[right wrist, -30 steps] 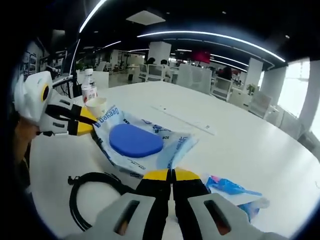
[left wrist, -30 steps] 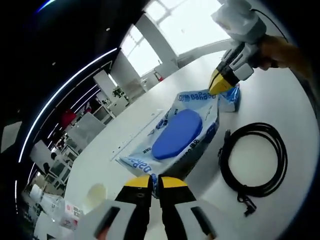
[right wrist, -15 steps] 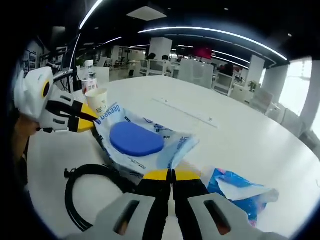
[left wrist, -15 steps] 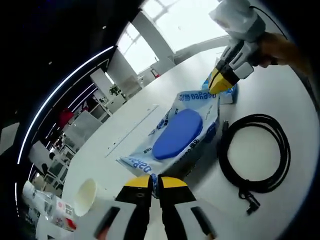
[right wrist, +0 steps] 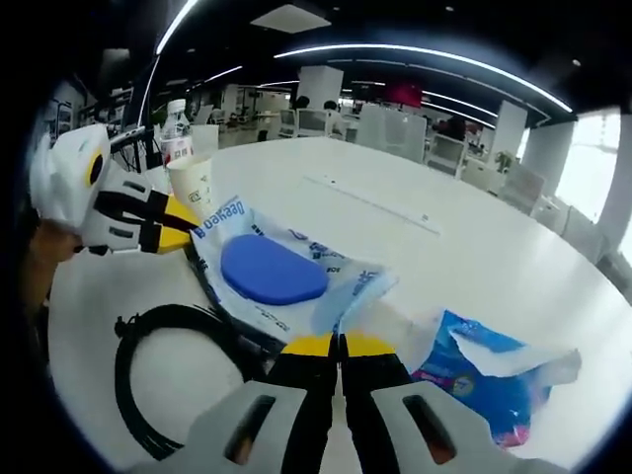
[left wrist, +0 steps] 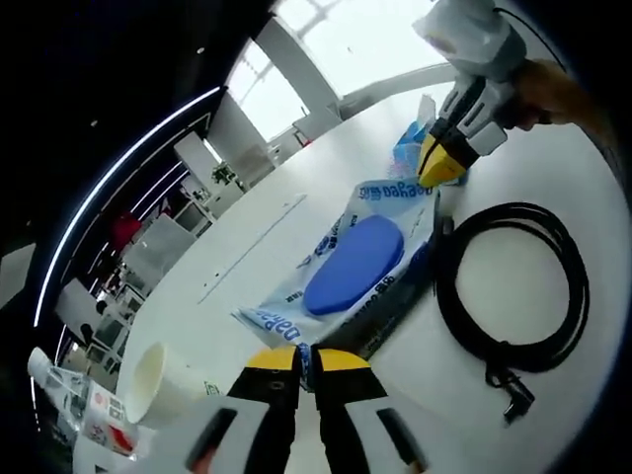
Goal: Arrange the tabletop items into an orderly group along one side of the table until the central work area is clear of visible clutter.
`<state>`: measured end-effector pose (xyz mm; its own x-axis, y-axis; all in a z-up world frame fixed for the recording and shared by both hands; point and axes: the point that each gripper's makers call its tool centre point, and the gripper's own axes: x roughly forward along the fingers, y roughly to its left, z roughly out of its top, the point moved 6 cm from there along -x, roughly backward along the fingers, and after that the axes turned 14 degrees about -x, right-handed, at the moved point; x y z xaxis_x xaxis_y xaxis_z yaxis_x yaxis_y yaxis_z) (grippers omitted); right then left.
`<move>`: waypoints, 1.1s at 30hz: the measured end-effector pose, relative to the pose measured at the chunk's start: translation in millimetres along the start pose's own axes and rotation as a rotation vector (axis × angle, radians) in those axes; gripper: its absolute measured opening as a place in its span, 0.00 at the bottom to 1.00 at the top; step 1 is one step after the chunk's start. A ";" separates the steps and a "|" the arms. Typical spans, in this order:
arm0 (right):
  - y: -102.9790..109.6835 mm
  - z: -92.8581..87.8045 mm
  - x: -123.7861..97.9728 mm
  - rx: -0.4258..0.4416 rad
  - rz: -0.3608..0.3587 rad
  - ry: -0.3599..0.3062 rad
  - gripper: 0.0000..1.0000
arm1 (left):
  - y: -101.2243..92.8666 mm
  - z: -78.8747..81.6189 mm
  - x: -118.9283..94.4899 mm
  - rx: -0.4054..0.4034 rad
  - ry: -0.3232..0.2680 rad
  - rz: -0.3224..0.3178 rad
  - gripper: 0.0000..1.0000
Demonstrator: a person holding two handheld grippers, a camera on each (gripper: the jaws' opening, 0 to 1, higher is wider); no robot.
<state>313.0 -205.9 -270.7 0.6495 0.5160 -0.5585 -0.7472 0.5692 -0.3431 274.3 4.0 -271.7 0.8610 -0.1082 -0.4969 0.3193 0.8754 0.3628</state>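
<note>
Two grippers, left gripper [left wrist: 306,360] and right gripper [right wrist: 341,346], clamped on opposite ends of wipes pack [left wrist: 355,262], likely for joint carry. Cable [left wrist: 513,296] beside.

Open office, dark ceiling with light strips [right wrist: 415,54], bright windows [left wrist: 365,39]

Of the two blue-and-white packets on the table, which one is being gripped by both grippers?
The flat wet-wipes pack with the blue oval lid, held at opposite ends; the crumpled blue packet lies loose beside the right gripper.
</note>
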 end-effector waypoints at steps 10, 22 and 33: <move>1.3 -5.5 1.1 0.007 0.012 -0.003 0.00 | -1.4 0.2 -1.0 0.005 -0.002 -0.007 0.04; -2.2 -6.4 -0.8 0.018 0.014 -0.013 0.02 | 0.4 -1.8 1.2 -0.006 -0.008 -0.013 0.07; -4.3 9.5 -21.3 -0.007 0.015 -0.094 0.09 | 4.5 1.8 -17.3 -0.017 -0.050 -0.009 0.21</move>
<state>303.8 -213.2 -250.1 0.6480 0.5829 -0.4902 -0.7580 0.5562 -0.3407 261.6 9.0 -260.1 0.8768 -0.1391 -0.4603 0.3209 0.8821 0.3448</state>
